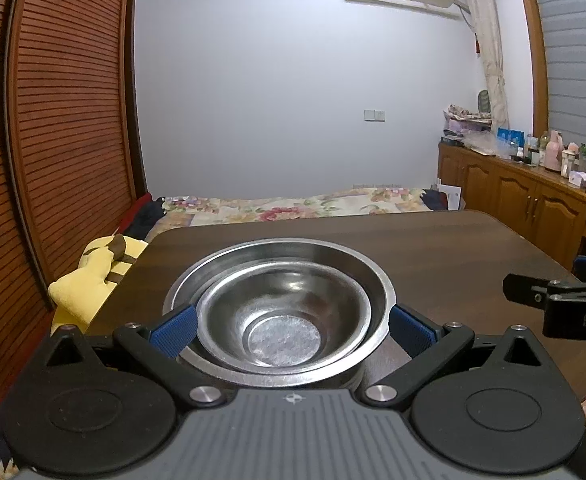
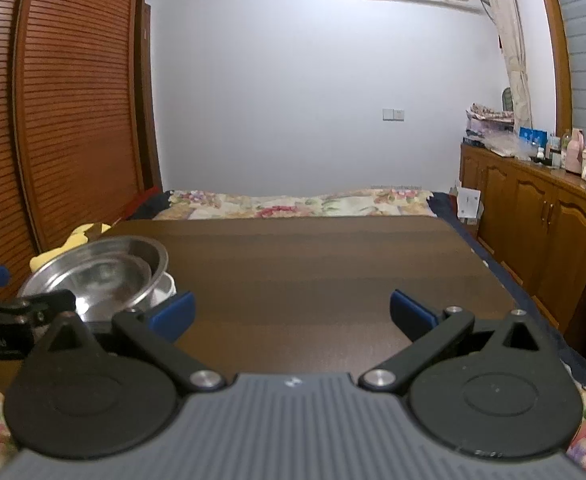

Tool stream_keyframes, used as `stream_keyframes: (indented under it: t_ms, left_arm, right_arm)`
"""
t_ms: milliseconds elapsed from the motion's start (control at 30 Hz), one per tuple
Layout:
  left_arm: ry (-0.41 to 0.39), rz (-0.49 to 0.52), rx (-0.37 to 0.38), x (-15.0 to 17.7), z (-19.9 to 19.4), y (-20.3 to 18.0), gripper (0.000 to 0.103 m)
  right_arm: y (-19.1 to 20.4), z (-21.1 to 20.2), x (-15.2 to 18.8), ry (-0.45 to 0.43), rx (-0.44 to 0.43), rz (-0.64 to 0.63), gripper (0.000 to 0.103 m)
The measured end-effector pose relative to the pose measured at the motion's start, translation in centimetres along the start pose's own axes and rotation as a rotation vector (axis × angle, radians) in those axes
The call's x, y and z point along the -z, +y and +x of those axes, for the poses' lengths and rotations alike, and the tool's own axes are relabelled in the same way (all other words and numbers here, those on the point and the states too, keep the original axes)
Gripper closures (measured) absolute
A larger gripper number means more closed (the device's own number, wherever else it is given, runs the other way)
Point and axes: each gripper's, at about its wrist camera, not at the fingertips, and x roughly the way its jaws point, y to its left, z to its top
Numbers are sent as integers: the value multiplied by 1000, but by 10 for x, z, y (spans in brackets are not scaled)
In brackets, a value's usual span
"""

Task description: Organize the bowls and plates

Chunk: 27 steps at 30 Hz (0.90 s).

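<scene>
A small steel bowl (image 1: 281, 320) sits nested inside a larger steel bowl (image 1: 345, 264) on the dark wooden table (image 1: 433, 248). My left gripper (image 1: 291, 328) is open, its blue pads either side of the stack, with the left pad (image 1: 173, 330) at the large bowl's rim; whether they touch is unclear. In the right wrist view the steel bowls (image 2: 101, 272) stand at the left on something white (image 2: 167, 288). My right gripper (image 2: 291, 312) is open and empty over bare table (image 2: 313, 264).
A bed with a floral cover (image 1: 293, 204) lies beyond the table. A yellow plush toy (image 1: 93, 276) lies off the table's left edge. Wooden slatted doors (image 1: 65, 120) stand at left, wooden cabinets (image 1: 533, 208) with clutter at right.
</scene>
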Motion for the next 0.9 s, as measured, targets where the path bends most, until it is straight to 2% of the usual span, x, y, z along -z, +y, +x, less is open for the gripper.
stream_keyframes:
  t_ms: [367,900]
  left_arm:
    - [20,3,6,7,4,-4,0]
    - [25,4,4,8,6,-2,0]
  right_arm:
    - [-3,2,7,31,8,12,0]
    - [-7,3,7,26,7,9,0]
